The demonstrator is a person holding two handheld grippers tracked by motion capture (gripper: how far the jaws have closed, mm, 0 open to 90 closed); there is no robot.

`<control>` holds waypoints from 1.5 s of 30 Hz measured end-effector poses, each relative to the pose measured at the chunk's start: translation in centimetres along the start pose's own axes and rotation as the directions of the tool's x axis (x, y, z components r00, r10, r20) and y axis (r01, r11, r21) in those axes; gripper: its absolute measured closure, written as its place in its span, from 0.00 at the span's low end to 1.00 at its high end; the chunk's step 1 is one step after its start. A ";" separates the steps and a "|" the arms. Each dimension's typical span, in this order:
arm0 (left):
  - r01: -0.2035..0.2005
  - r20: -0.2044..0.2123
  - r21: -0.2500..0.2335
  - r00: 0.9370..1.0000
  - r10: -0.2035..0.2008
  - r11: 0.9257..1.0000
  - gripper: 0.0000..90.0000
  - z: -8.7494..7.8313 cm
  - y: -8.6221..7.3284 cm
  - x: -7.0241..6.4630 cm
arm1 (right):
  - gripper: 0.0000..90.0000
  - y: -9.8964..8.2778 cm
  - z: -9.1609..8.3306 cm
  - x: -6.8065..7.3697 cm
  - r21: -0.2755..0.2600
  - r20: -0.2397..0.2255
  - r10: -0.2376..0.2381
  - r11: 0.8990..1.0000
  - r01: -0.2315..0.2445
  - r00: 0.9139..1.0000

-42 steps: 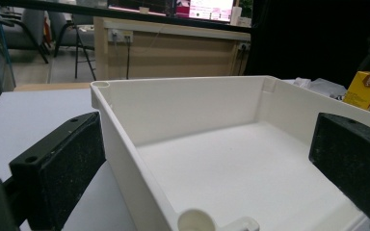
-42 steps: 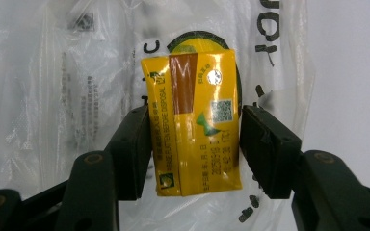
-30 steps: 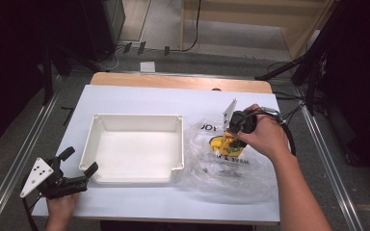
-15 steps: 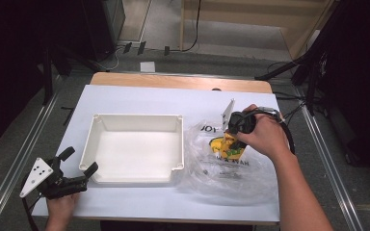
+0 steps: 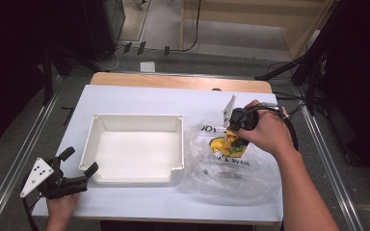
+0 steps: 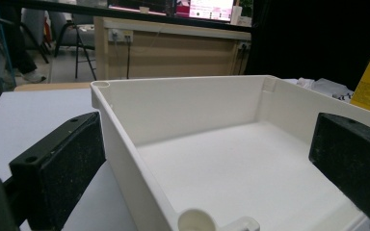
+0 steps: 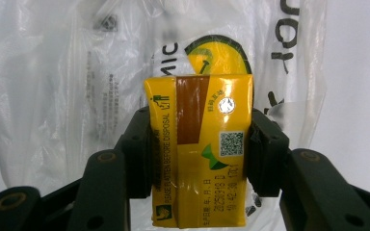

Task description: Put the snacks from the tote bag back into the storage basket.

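Pads of your right gripper (image 7: 200,159) pinch the yellow carton (image 7: 200,149) by both flanks, just above the plastic bag (image 5: 231,163) beside the white tray (image 5: 132,149). Lift straight, keeping it level until clear of the film. Your left gripper (image 5: 79,163) waits spread at the tray's near corner.

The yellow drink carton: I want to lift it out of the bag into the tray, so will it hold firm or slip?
The yellow drink carton probably stays stiff: its flat sides look undented between the right gripper pads. Its glossy skin might slip. The clear plastic bag below is floppy and may drag along.
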State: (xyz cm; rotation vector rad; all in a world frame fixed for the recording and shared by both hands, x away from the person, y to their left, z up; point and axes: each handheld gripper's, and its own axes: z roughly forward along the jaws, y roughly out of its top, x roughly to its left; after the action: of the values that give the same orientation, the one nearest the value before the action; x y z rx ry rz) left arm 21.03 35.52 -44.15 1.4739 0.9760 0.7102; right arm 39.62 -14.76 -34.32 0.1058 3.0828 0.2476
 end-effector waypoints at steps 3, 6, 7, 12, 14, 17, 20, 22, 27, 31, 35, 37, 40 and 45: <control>-0.001 -0.001 0.000 1.000 0.001 1.000 0.00 0.0 0.0 0.0 | 0.60 0.3 -0.5 -0.1 -0.009 0.011 -0.019 1.000 0.019 1.000; 0.000 -0.005 0.000 1.000 0.000 1.000 0.00 0.0 0.0 0.0 | 0.60 0.7 -1.0 0.0 -0.004 0.010 -0.011 1.000 0.011 1.000; 0.000 -0.003 -0.001 1.000 0.000 1.000 0.00 0.0 0.0 0.0 | 0.60 0.8 -1.1 0.0 -0.007 0.008 -0.014 1.000 0.014 1.000; 0.001 -0.002 -0.002 1.000 -0.001 1.000 0.00 0.0 0.0 0.0 | 0.60 1.3 -1.6 -0.1 -0.019 0.005 -0.013 1.000 0.013 1.000; 0.004 -0.001 -0.003 1.000 -0.004 1.000 0.00 0.0 0.0 0.0 | 0.60 1.5 -1.8 -0.1 -0.024 0.009 -0.018 1.000 0.019 1.000; 0.006 0.000 -0.006 1.000 -0.006 1.000 0.00 0.0 0.0 0.1 | 0.60 1.9 -2.1 -0.1 -0.023 0.004 -0.008 1.000 0.008 1.000; 0.010 0.000 -0.009 1.000 -0.010 1.000 0.00 0.0 0.0 0.1 | 0.60 2.4 -2.3 -0.2 -0.039 0.001 -0.022 0.999 0.022 1.000; 0.011 0.000 -0.008 1.000 -0.011 1.000 0.00 0.0 0.0 0.1 | 0.60 2.7 -2.4 -0.2 -0.045 0.000 -0.026 0.999 0.026 1.000; 0.007 0.002 -0.006 1.000 -0.007 1.000 0.00 0.0 0.0 0.0 | 0.60 3.6 -2.5 -0.3 -0.046 0.002 -0.038 0.998 0.038 0.999; 0.005 0.009 -0.004 1.000 -0.005 1.000 0.00 -0.1 0.0 0.0 | 0.60 4.0 -2.7 -0.3 -0.057 0.002 -0.037 0.998 0.037 0.999; 0.010 0.004 -0.006 1.000 -0.010 1.000 0.00 -0.1 0.0 0.0 | 0.60 4.6 -2.9 -0.3 -0.072 -0.003 -0.038 0.997 0.038 0.999; 0.005 0.007 -0.006 1.000 -0.005 1.000 0.00 -0.1 0.0 0.0 | 0.60 5.0 -3.1 -0.3 -0.073 0.000 -0.047 0.996 0.047 0.999; 0.003 0.004 -0.003 1.000 -0.003 1.000 0.00 0.0 0.0 0.0 | 0.60 5.4 -3.2 -0.3 -0.069 -0.003 -0.045 0.997 0.045 0.999; -0.002 0.002 0.000 1.000 0.002 1.000 0.00 0.0 0.0 -0.1 | 0.60 6.0 -3.5 -0.2 -0.068 0.000 -0.054 0.996 0.054 0.999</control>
State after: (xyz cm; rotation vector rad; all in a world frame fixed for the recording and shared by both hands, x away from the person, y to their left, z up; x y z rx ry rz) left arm 21.01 35.45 -44.14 1.4754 0.9732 0.7096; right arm 40.00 -9.42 -29.92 0.0196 3.0694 0.3500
